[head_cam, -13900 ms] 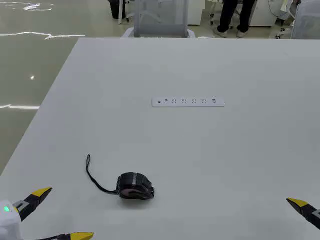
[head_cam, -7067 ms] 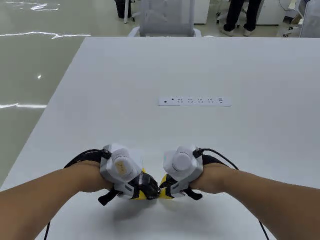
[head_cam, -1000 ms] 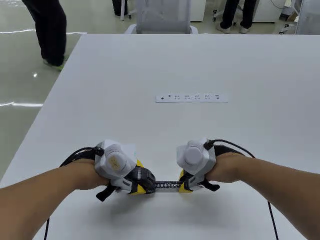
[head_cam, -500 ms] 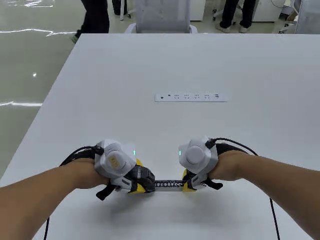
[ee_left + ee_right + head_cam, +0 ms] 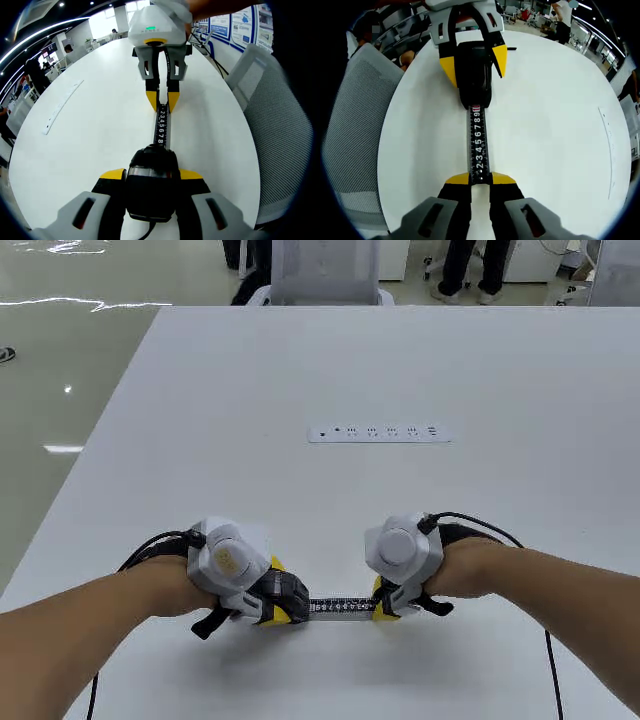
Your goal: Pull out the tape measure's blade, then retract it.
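A black tape measure case (image 5: 287, 597) (image 5: 152, 175) (image 5: 474, 70) rests near the table's front edge, and my left gripper (image 5: 272, 604) (image 5: 152, 174) is shut on it. A short stretch of black blade with white numbers (image 5: 341, 606) (image 5: 161, 131) (image 5: 477, 142) runs from the case to the right. My right gripper (image 5: 381, 608) (image 5: 480, 178) is shut on the blade's tip. In the left gripper view the right gripper (image 5: 161, 100) faces me, pinching the blade end. In the right gripper view the left gripper (image 5: 472, 62) straddles the case.
A white power strip (image 5: 379, 433) lies flat mid-table, well beyond the grippers. The white table (image 5: 400, 370) stretches wide on all sides. A mesh chair (image 5: 325, 270) stands at the far edge, and people's legs (image 5: 470, 265) show beyond it. Another mesh chair (image 5: 277, 115) is near the table's front edge.
My right gripper has drawn a little further right over the last second, and the exposed blade is longer. The left gripper and case have stayed put. A person walking at the far left has left the view.
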A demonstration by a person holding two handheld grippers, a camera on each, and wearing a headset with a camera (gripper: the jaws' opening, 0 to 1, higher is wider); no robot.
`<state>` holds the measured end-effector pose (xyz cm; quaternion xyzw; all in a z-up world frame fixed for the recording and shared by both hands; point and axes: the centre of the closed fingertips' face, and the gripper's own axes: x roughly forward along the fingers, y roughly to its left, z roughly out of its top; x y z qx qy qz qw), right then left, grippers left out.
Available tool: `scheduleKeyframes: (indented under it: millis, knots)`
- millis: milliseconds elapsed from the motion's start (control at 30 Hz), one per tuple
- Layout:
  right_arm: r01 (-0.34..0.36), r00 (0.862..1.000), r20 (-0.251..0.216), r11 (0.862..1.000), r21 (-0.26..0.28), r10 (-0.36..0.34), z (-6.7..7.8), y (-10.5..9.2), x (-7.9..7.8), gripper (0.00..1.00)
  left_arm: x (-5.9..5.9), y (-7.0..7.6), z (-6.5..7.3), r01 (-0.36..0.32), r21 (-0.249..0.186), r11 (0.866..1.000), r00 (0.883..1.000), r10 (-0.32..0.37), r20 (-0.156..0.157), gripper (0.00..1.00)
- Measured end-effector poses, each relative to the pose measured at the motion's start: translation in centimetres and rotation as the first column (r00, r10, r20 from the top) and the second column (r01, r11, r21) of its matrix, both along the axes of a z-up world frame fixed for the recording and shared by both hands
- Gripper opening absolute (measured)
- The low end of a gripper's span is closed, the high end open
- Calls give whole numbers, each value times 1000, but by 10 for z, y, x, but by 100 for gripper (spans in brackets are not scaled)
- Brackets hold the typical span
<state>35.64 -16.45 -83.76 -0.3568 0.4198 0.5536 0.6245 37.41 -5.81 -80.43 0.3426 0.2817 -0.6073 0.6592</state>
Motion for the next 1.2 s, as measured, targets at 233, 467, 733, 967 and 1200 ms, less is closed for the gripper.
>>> scheduleKeyframes:
  millis: [233,467,733,967,1200]
  knots:
    - [5,1000,3,1000,-4,-5,0,-4,0,11,0,0,0,-2,1,1000,1000,2,1,34]
    - [6,1000,3,1000,-13,-6,0,-9,-2,11,0,1,-1,-4,3,1000,1000,4,3,34]
    - [11,1000,0,1000,-22,-11,-1,-17,-3,11,0,2,-1,-7,3,1000,1000,7,0,34]
    - [17,1000,-2,1000,-26,-17,-1,-25,-3,11,0,3,-2,-8,5,1000,1000,8,-4,34]
    - [20,1000,-1,999,-31,-20,-1,-31,-4,11,0,3,-2,-9,5,1000,1000,9,-4,34]
